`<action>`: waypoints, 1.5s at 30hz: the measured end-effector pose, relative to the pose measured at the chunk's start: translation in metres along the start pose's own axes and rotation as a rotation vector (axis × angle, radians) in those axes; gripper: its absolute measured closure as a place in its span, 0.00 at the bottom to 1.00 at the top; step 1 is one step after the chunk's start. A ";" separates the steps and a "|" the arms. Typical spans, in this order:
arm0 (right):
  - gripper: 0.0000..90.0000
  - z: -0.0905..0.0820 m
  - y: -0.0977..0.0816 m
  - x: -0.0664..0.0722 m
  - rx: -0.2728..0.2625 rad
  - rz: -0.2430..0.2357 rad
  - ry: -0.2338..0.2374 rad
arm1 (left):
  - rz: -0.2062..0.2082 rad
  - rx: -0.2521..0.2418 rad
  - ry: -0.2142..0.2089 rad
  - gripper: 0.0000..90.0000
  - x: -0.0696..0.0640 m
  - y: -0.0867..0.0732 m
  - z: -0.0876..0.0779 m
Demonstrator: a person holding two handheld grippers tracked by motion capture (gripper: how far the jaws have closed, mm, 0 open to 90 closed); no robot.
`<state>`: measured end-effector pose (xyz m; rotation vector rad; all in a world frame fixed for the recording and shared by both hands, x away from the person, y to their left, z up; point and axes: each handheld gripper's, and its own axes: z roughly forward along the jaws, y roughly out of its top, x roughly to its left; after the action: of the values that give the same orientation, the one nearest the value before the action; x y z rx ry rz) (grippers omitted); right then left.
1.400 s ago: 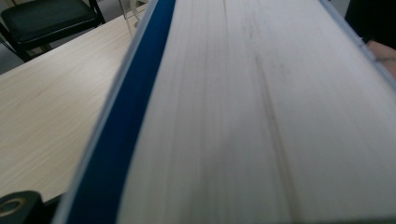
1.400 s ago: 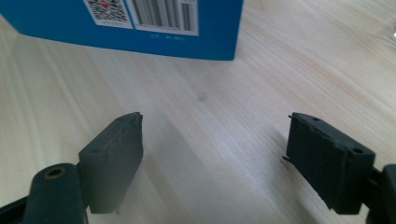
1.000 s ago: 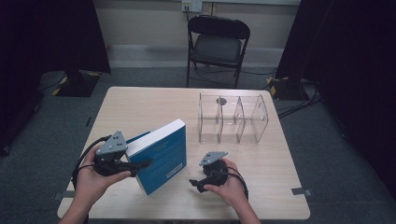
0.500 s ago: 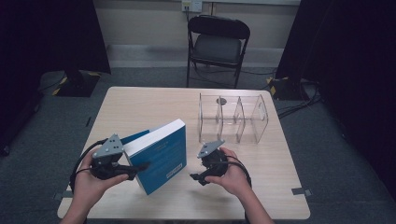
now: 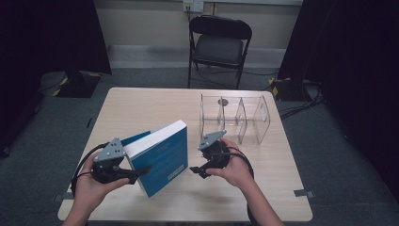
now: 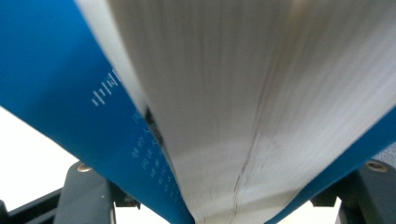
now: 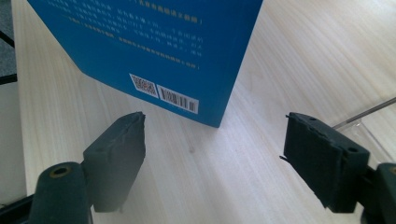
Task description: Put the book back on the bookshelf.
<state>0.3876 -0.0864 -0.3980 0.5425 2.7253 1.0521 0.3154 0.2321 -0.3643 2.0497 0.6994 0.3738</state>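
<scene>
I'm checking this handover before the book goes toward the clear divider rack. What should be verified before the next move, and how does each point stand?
1. Left gripper has the blue book: ok; the left gripper view shows the book's page edge between its jaws.
2. Right gripper free to take hold: ok; its jaws stand open, nothing between them, the book's corner just ahead.
3. Book steady: cannot tell; it stands tilted with its lower edge near the table.
4. Clear rack upright, slots free: ok; nothing visible inside.
5. Path from book to rack: ok; bare tabletop between them.
6. Cables clear of the book: ok; they trail by the wrists.
</scene>
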 end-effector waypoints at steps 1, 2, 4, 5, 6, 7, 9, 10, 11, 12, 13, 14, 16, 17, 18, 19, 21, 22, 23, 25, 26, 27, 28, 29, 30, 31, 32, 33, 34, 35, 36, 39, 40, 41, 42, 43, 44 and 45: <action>0.22 -0.001 0.002 0.000 -0.002 0.000 0.000 | 0.002 0.001 -0.001 0.35 0.000 0.000 0.000; 0.22 -0.001 0.002 0.000 -0.002 0.000 0.000 | 0.002 0.001 -0.001 0.35 0.000 0.000 0.000; 0.22 -0.006 0.009 -0.002 -0.013 -0.011 0.010 | 0.007 0.001 0.004 0.35 -0.001 0.000 0.000; 0.22 -0.007 0.012 -0.003 -0.018 -0.011 0.021 | 0.005 0.002 0.002 0.35 -0.001 0.000 0.000; 0.22 -0.008 0.014 -0.003 -0.020 -0.011 0.022 | 0.003 0.000 0.003 0.35 -0.001 0.000 0.000; 0.22 -0.010 0.017 -0.003 -0.020 -0.013 0.018 | 0.003 0.000 0.003 0.35 -0.001 -0.001 0.000; 0.22 -0.012 0.022 -0.003 -0.023 -0.022 0.017 | 0.003 0.001 0.005 0.35 0.000 -0.001 0.000; 0.22 -0.013 0.025 -0.004 -0.032 -0.021 0.021 | 0.003 0.001 0.004 0.35 0.000 -0.001 0.000; 0.22 -0.014 0.028 -0.005 -0.036 -0.026 0.029 | 0.000 0.001 0.002 0.35 -0.001 -0.001 0.001; 0.22 -0.014 0.028 -0.005 -0.036 -0.026 0.029 | 0.000 0.001 0.002 0.35 -0.001 -0.001 0.001; 0.22 -0.017 0.034 -0.007 -0.042 -0.026 0.036 | 0.000 0.000 0.002 0.35 -0.001 -0.001 0.001; 0.22 -0.018 0.037 -0.009 -0.044 -0.027 0.037 | -0.002 0.002 -0.001 0.35 -0.001 -0.001 0.001; 0.22 -0.021 0.043 -0.011 -0.043 -0.031 0.035 | -0.002 0.002 0.000 0.35 -0.001 -0.001 0.001; 0.22 -0.022 0.047 -0.012 -0.045 -0.035 0.036 | -0.007 0.000 -0.001 0.35 -0.001 -0.001 0.001; 0.22 -0.023 0.049 -0.013 -0.048 -0.042 0.042 | -0.007 0.000 -0.001 0.35 -0.001 -0.001 0.001; 0.22 -0.024 0.052 -0.014 -0.047 -0.049 0.045 | -0.003 0.003 -0.002 0.35 0.000 -0.001 0.001; 0.22 -0.025 0.057 -0.016 -0.055 -0.045 0.058 | 0.002 0.007 -0.004 0.36 0.000 -0.001 0.001; 0.22 -0.025 0.059 -0.016 -0.058 -0.042 0.061 | -0.001 0.008 -0.006 0.36 -0.001 -0.002 0.001; 0.22 -0.025 0.061 -0.017 -0.052 -0.051 0.061 | -0.003 0.009 -0.007 0.36 -0.001 -0.002 0.001; 0.22 -0.025 0.064 -0.018 -0.044 -0.056 0.069 | -0.003 0.012 -0.008 0.36 0.000 -0.002 0.000; 0.22 -0.025 0.066 -0.018 -0.040 -0.062 0.075 | -0.003 0.012 -0.008 0.36 0.000 -0.002 0.000; 0.22 -0.025 0.068 -0.018 -0.041 -0.066 0.079 | -0.003 0.008 -0.011 0.36 0.000 -0.002 0.000; 0.22 -0.025 0.069 -0.018 -0.043 -0.063 0.086 | -0.004 0.009 -0.011 0.36 0.000 -0.002 0.000; 0.22 -0.025 0.071 -0.018 -0.045 -0.064 0.092 | -0.004 0.008 -0.011 0.36 -0.001 -0.002 0.000; 0.22 -0.026 0.072 -0.019 -0.046 -0.071 0.091 | -0.005 0.008 -0.013 0.36 -0.001 -0.002 0.000; 0.22 -0.026 0.074 -0.020 -0.044 -0.072 0.087 | -0.004 0.011 -0.016 0.36 -0.001 -0.002 0.000; 0.22 -0.027 0.076 -0.020 -0.044 -0.072 0.095 | -0.004 0.011 -0.015 0.36 -0.001 -0.002 0.000; 0.22 -0.027 0.078 -0.020 -0.044 -0.074 0.095 | -0.006 0.009 -0.017 0.36 -0.001 -0.002 0.000; 0.22 -0.027 0.080 -0.021 -0.041 -0.083 0.095 | -0.007 0.009 -0.018 0.36 -0.001 -0.002 0.000; 0.23 -0.027 0.081 -0.021 -0.034 -0.077 0.099 | -0.008 0.008 -0.017 0.36 -0.001 -0.002 0.000; 0.23 -0.027 0.081 -0.021 -0.034 -0.077 0.099 | -0.008 0.008 -0.017 0.36 -0.001 -0.002 0.000; 0.23 -0.028 0.089 -0.023 -0.028 -0.088 0.106 | -0.007 0.010 -0.018 0.36 -0.001 -0.003 0.001; 0.23 -0.028 0.089 -0.023 -0.028 -0.088 0.106 | -0.007 0.010 -0.018 0.36 -0.001 -0.003 0.001; 0.23 -0.028 0.091 -0.024 -0.024 -0.092 0.106 | -0.008 0.015 -0.020 0.36 -0.001 -0.003 0.002; 0.23 -0.028 0.093 -0.024 -0.027 -0.094 0.108 | -0.009 0.016 -0.021 0.36 -0.001 -0.003 0.002; 0.22 -0.027 0.097 -0.025 -0.021 -0.111 0.107 | -0.013 0.015 -0.024 0.36 -0.002 -0.003 0.003; 0.22 -0.027 0.097 -0.025 -0.021 -0.111 0.107 | -0.013 0.015 -0.024 0.36 -0.002 -0.003 0.003; 0.21 -0.027 0.100 -0.024 -0.009 -0.109 0.116 | -0.010 0.015 -0.024 0.36 -0.002 -0.003 0.004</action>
<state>0.4294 -0.0437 -0.3096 0.3365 2.8117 1.0997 0.3149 0.2301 -0.3689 2.0605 0.6998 0.3383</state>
